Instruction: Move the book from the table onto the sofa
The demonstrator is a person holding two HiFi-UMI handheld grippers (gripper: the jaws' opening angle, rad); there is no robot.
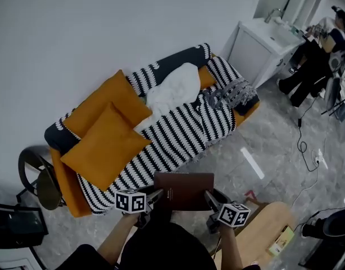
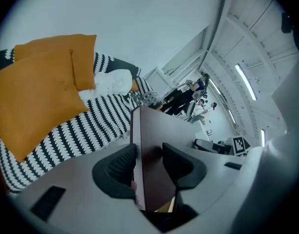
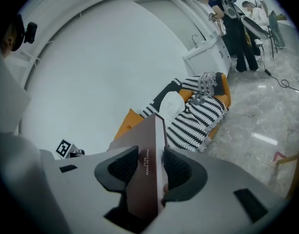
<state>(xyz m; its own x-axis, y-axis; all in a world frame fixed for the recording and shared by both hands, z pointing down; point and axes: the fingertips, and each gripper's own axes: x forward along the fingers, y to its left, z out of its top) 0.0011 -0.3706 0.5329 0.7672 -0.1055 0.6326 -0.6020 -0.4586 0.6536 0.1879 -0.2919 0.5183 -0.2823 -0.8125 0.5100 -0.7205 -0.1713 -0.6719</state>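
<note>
A dark brown book (image 1: pixel 184 190) hangs flat between my two grippers, just in front of the sofa (image 1: pixel 172 134). My left gripper (image 1: pixel 157 194) is shut on the book's left edge, and my right gripper (image 1: pixel 209 198) is shut on its right edge. In the left gripper view the book (image 2: pixel 152 150) stands edge-on between the pads of the left gripper (image 2: pixel 148 162). The right gripper view shows the same book (image 3: pixel 147 150) clamped in the right gripper (image 3: pixel 150 167). The orange sofa wears a black-and-white striped throw (image 2: pixel 91 126) and carries two orange cushions (image 1: pixel 105 134) and a white bundle (image 1: pixel 175 89).
A wooden table (image 1: pixel 268 229) is at the lower right, behind the grippers. A round black side stand (image 1: pixel 37 176) sits by the sofa's left end. A white sink cabinet (image 1: pixel 262 44) stands at the far right with people (image 1: pixel 316 55) beyond it. A cable (image 1: pixel 304 145) lies on the grey floor.
</note>
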